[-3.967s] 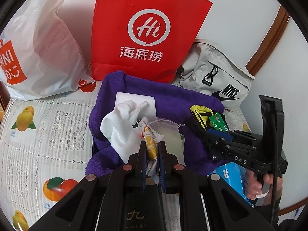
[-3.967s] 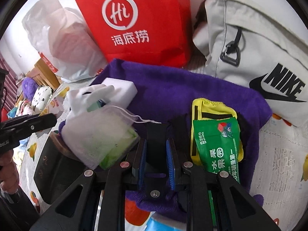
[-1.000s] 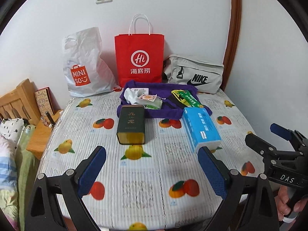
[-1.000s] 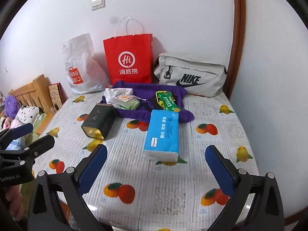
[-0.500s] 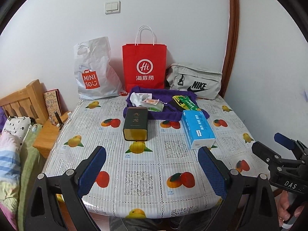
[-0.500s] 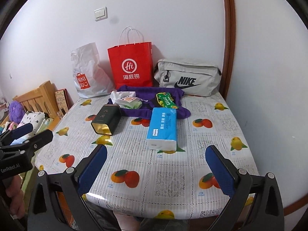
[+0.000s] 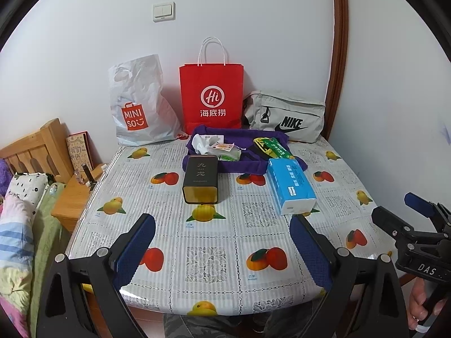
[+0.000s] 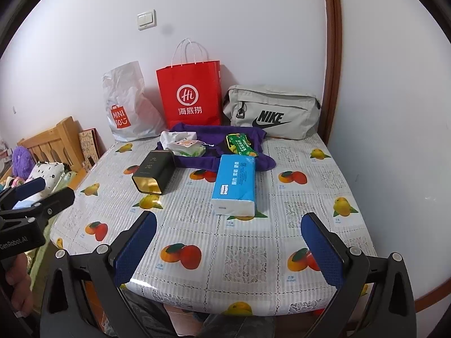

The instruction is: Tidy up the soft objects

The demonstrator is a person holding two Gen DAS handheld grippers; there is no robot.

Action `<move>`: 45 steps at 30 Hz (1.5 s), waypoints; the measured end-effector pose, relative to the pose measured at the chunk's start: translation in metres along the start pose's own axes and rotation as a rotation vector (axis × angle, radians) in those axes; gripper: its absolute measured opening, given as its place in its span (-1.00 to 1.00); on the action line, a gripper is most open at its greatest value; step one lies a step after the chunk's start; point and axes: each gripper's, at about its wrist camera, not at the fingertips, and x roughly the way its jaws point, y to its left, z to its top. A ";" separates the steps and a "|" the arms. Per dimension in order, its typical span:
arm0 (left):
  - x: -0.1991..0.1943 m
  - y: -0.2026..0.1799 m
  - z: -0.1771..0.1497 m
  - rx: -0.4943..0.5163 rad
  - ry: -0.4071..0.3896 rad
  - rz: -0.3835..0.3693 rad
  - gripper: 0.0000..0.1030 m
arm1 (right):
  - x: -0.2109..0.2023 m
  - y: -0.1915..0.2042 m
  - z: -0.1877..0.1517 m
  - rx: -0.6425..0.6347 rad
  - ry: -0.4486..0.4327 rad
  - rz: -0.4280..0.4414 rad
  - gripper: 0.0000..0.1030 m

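- At the back edge of the table (image 7: 214, 242), left to right, stand a white plastic bag (image 7: 138, 104), a red paper bag (image 7: 211, 95) and a grey pouch (image 7: 284, 119), all against the wall.
- Just in front of the red bag lies the purple cloth (image 7: 239, 164), and the soft things are gathered on it: a white glove (image 7: 201, 143) and a small clear pouch of packets (image 7: 227, 152) on its left half, a yellow and green packet (image 7: 272, 148) on its right half.
- I judge this part of the tidying done; the soft things sit together on the cloth and none lie loose elsewhere on the table.
- A dark tin (image 7: 200, 178) lies on its side, touching the cloth's front left edge.
- A blue tissue pack (image 7: 290, 186) lies at the cloth's front right corner, its far end on or against the cloth; I cannot tell which.
- If the tissue pack counts as soft, it may be the one thing left to place; otherwise the job looks finished.
- The left gripper (image 7: 222, 250) hangs over the table's front edge with its blue pads spread wide, holding nothing.
- The right gripper (image 8: 228, 249) is likewise at the front edge, spread wide and empty, well apart from the cloth.
- Neither tool touches anything on the table.
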 end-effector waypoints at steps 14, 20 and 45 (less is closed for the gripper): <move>-0.006 0.003 -0.001 -0.008 -0.002 -0.005 0.87 | -0.001 0.006 0.000 -0.010 -0.008 0.003 0.96; -0.007 0.003 -0.001 -0.009 -0.006 -0.007 0.87 | -0.001 0.006 -0.001 -0.012 -0.007 0.000 0.96; -0.006 0.007 -0.001 -0.013 -0.003 0.011 0.87 | -0.003 0.002 -0.002 -0.008 -0.009 -0.005 0.96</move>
